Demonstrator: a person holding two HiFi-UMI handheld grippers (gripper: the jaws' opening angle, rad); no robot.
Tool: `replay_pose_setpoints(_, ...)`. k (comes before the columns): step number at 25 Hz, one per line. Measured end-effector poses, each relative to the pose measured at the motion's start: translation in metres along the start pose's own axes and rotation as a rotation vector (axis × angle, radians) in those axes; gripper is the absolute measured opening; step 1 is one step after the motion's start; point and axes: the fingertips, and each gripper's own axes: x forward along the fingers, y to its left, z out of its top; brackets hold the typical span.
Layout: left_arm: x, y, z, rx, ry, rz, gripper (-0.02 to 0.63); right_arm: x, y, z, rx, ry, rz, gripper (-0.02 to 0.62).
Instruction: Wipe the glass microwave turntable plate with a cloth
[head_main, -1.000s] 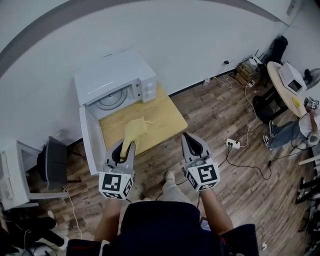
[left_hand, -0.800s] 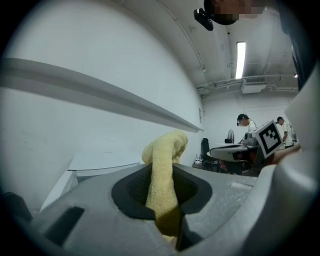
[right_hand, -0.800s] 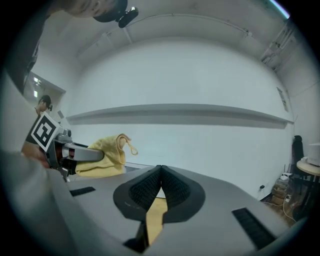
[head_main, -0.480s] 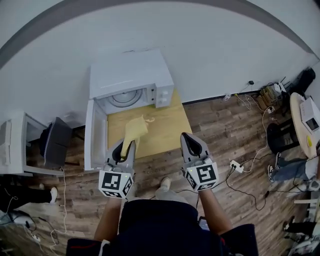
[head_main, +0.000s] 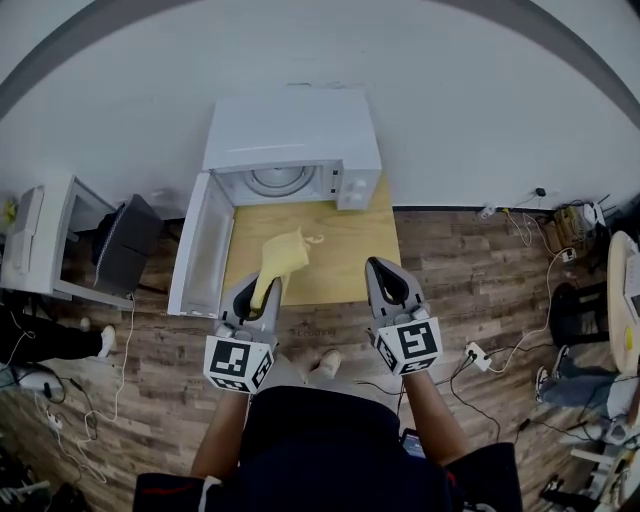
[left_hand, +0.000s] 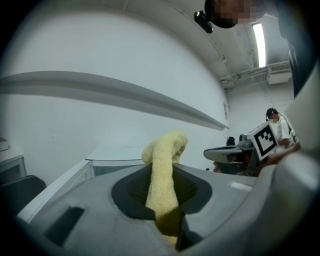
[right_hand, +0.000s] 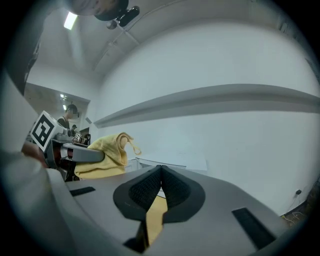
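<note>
Yellow cloth (head_main: 283, 255) is being held pinched in the left gripper (head_main: 262, 288), the right gripper (head_main: 380, 268) is being held shut and empty, and the unwiped glass plate (head_main: 277, 181) is being left inside the open microwave (head_main: 290, 130).

Only the front arc of the round glass turntable plate (head_main: 278, 181) shows; the rest lies under the roof of the white microwave (head_main: 290, 130). The yellow terry cloth (left_hand: 162, 175) loses its lower end between the left claw (head_main: 262, 285) jaws. Behind the right claw (right_hand: 159, 172), the wooden desk (right_hand: 156, 215) is a sliver.
</note>
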Motion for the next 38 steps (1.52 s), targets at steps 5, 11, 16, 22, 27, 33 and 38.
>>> replay_pose_setpoints(5, 0.005, 0.013, -0.012, 0.003, 0.026, 0.067, 0.069, 0.019, 0.003, -0.006, -0.001, 0.015, 0.053, 0.009)
replay_pose_setpoints(11, 0.009, 0.03, -0.022, 0.014, 0.054, 0.079, 0.069, 0.047, 0.011, -0.012, -0.004, 0.036, 0.076, 0.009)
replay_pose_setpoints(16, 0.017, 0.051, -0.03, 0.004, 0.072, 0.072, 0.069, 0.068, 0.02, -0.017, -0.014, 0.054, 0.083, 0.009)
replay_pose_setpoints(22, 0.027, 0.072, -0.044, -0.001, 0.102, 0.058, 0.069, 0.088, 0.026, -0.037, 0.01, 0.115, 0.075, 0.009)
replay_pose_setpoints(27, 0.037, 0.088, -0.059, 0.017, 0.124, 0.057, 0.069, 0.109, 0.032, -0.05, -0.004, 0.124, 0.084, 0.009)
replay_pose_setpoints(33, 0.046, 0.099, -0.081, 0.007, 0.141, 0.062, 0.069, 0.124, 0.038, -0.069, -0.026, 0.158, 0.109, 0.009)
replay_pose_setpoints(38, 0.055, 0.104, -0.097, 0.002, 0.151, 0.067, 0.069, 0.136, 0.039, -0.084, -0.025, 0.177, 0.127, 0.009)
